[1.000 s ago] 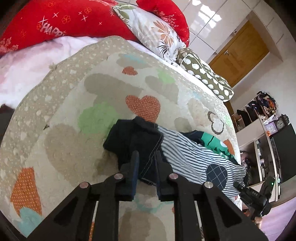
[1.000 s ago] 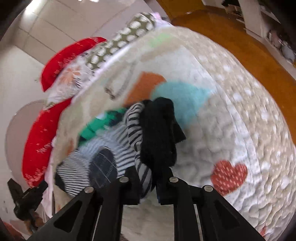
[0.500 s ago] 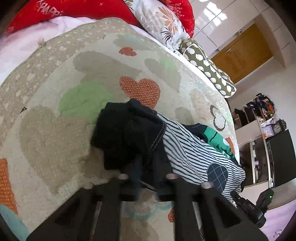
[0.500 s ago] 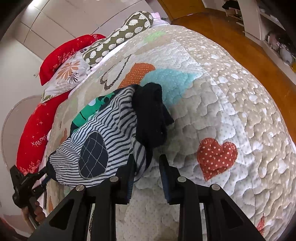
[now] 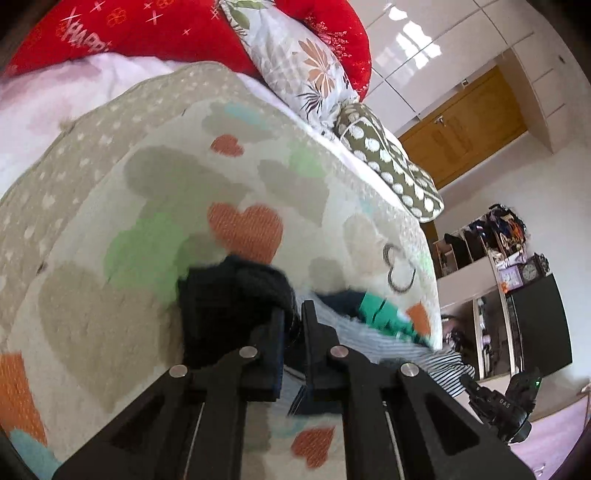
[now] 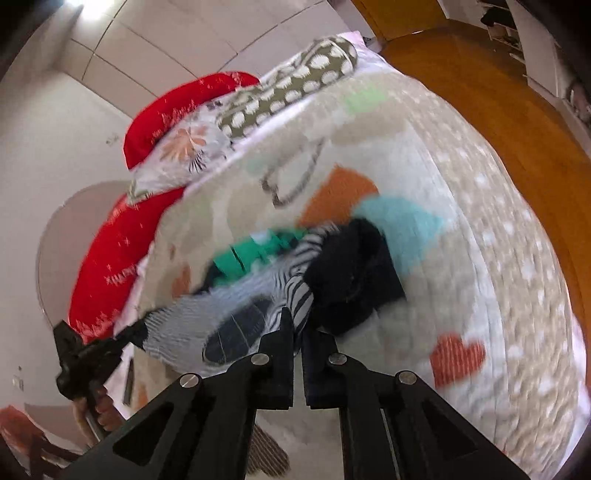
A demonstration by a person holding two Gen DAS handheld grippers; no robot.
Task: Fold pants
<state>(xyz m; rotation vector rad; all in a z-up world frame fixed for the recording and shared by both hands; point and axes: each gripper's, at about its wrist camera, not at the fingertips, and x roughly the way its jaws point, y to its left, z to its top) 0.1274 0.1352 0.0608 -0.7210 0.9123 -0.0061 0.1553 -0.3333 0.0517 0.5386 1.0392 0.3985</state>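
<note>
Striped pants [image 6: 240, 306] with dark cuffs [image 6: 351, 280], a dark heart patch and a green patch lie bunched on the heart-print quilt [image 6: 480, 229]. In the right wrist view my right gripper [image 6: 298, 332] is shut on the striped cloth beside the dark cuff. In the left wrist view my left gripper [image 5: 293, 321] is shut on the dark end of the pants [image 5: 229, 295], and the striped part [image 5: 436, 354] trails off to the right. Each view shows the other gripper at the far end of the pants: the right gripper [image 5: 498, 402] and the left gripper [image 6: 85, 354], held by a hand [image 6: 99, 406].
The quilt [image 5: 110, 314] covers a bed. Red pillows [image 5: 147, 29], a floral pillow [image 5: 303, 62] and a dotted pillow [image 5: 388, 162] line the head end. A wooden door [image 5: 465, 122] and cluttered shelves [image 5: 491, 258] stand beyond. Wooden floor [image 6: 498, 103] runs past the bed's side.
Both grippers have closed on the pants. The right gripper stood open around the striped edge half a second ago and now pinches it and has risen. The left has shifted with the dark end.
</note>
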